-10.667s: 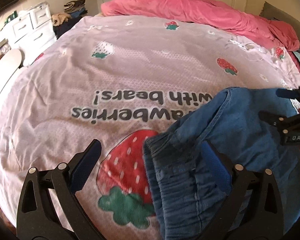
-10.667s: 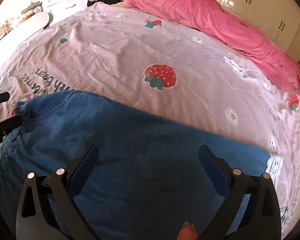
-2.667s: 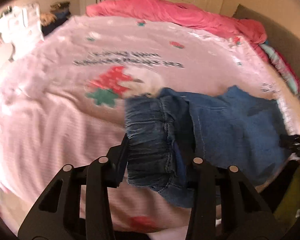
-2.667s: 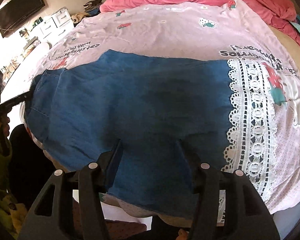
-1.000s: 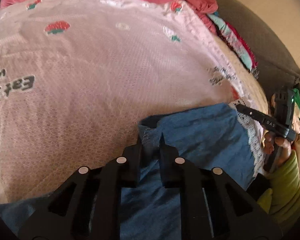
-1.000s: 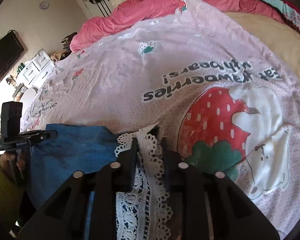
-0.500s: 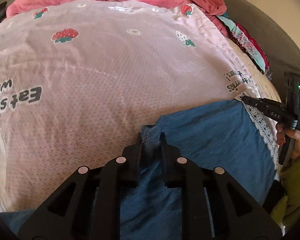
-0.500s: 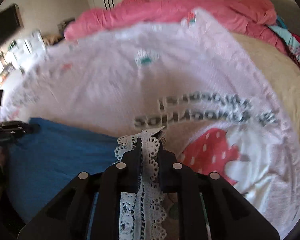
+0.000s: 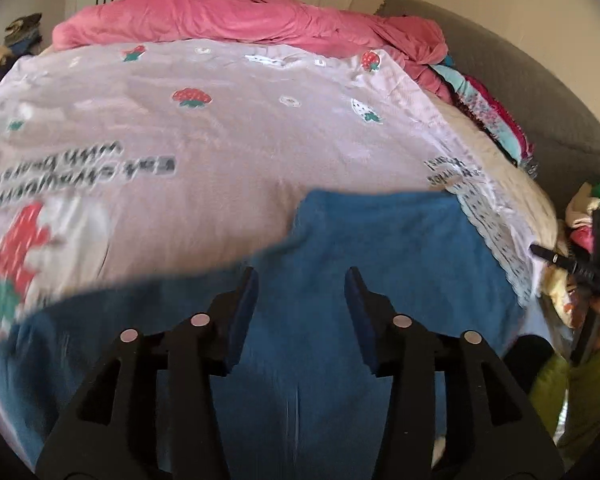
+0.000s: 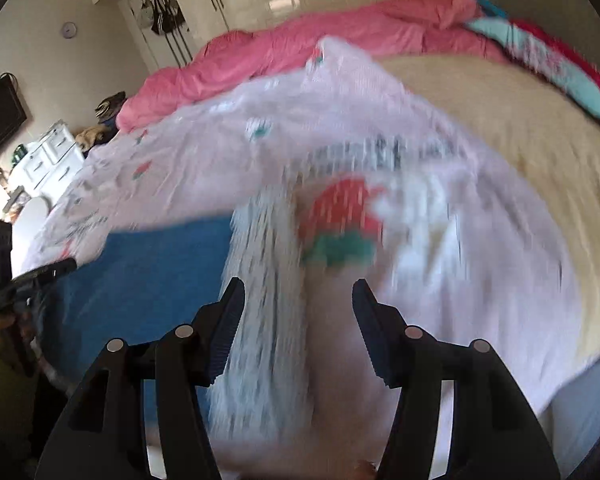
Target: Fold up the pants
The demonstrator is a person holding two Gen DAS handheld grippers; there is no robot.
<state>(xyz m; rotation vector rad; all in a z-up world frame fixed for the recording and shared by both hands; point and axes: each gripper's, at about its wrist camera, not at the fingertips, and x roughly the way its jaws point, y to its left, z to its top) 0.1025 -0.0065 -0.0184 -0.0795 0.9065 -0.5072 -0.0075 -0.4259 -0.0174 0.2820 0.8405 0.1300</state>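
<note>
Lying flat on the strawberry bedspread (image 9: pixel 228 136), the blue pants (image 9: pixel 380 248) sit below your left gripper (image 9: pixel 300 292) and right gripper (image 10: pixel 298 300); both jaws have just opened, gripping nothing.

Dark lettering runs across my pink bedspread (image 9: pixel 228 136), printed upside down from where I stand and smeared by motion. Near the bed's left edge I can pick out "Eat" and "with", the words around them too blurred to read. A second patch of the same print sits by the bed's right edge, unreadable. In my right view the lettering is just streaks. Nothing else legible.
</note>
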